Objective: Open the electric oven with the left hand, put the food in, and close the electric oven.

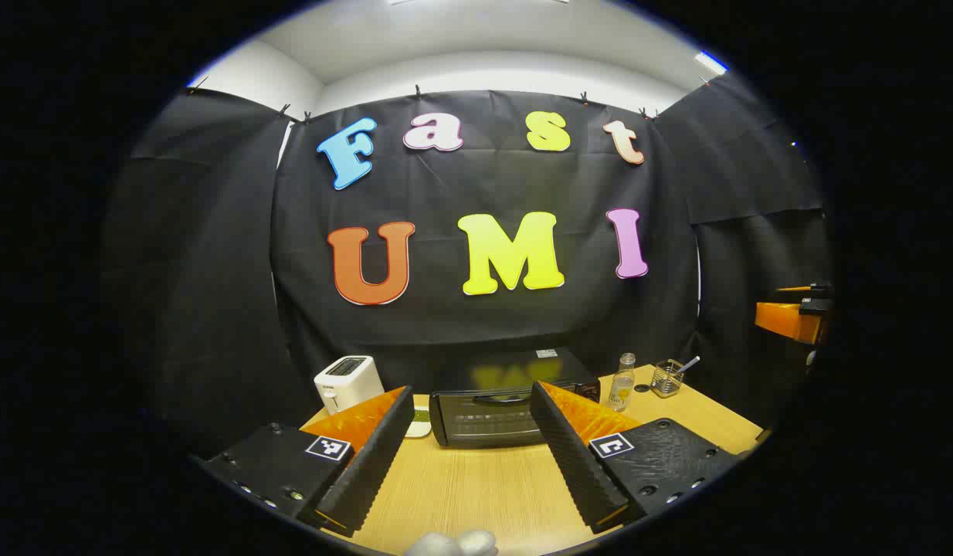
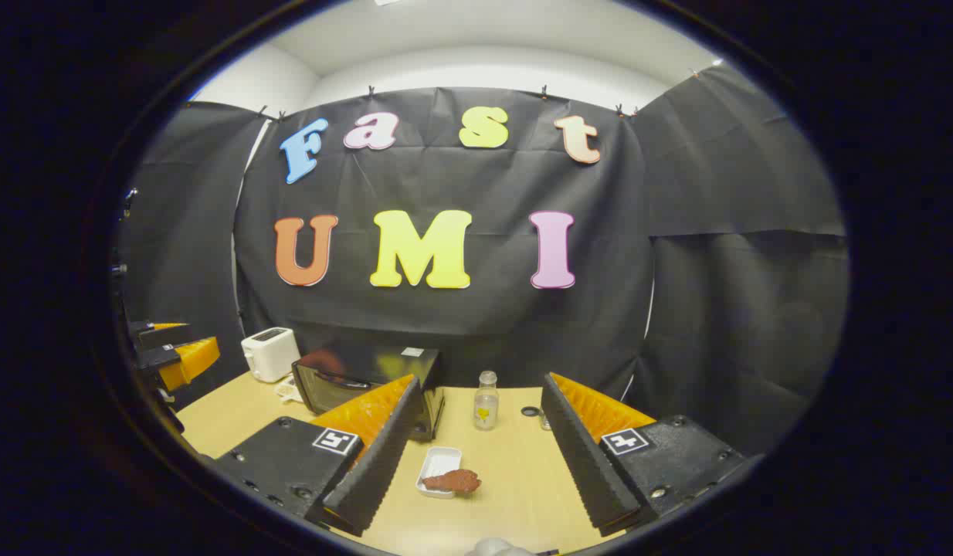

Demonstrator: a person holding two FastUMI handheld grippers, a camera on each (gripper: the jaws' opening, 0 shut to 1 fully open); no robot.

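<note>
One closed electric oven (image 1: 498, 405) at worktop (image 1: 476, 494) rear, one toaster (image 1: 347, 381) left of it, one bottle (image 1: 622, 382) right, one food piece (image 2: 455, 481) on a white tray (image 2: 438, 463), left gripper (image 1: 472, 455) spread, right gripper (image 2: 476, 455) spread, both empty

Right gripper (image 2: 476, 455) fingers spread wide, brown food (image 2: 455, 481) on small white tray (image 2: 432, 463) between; closed oven (image 2: 364, 382) behind
</note>
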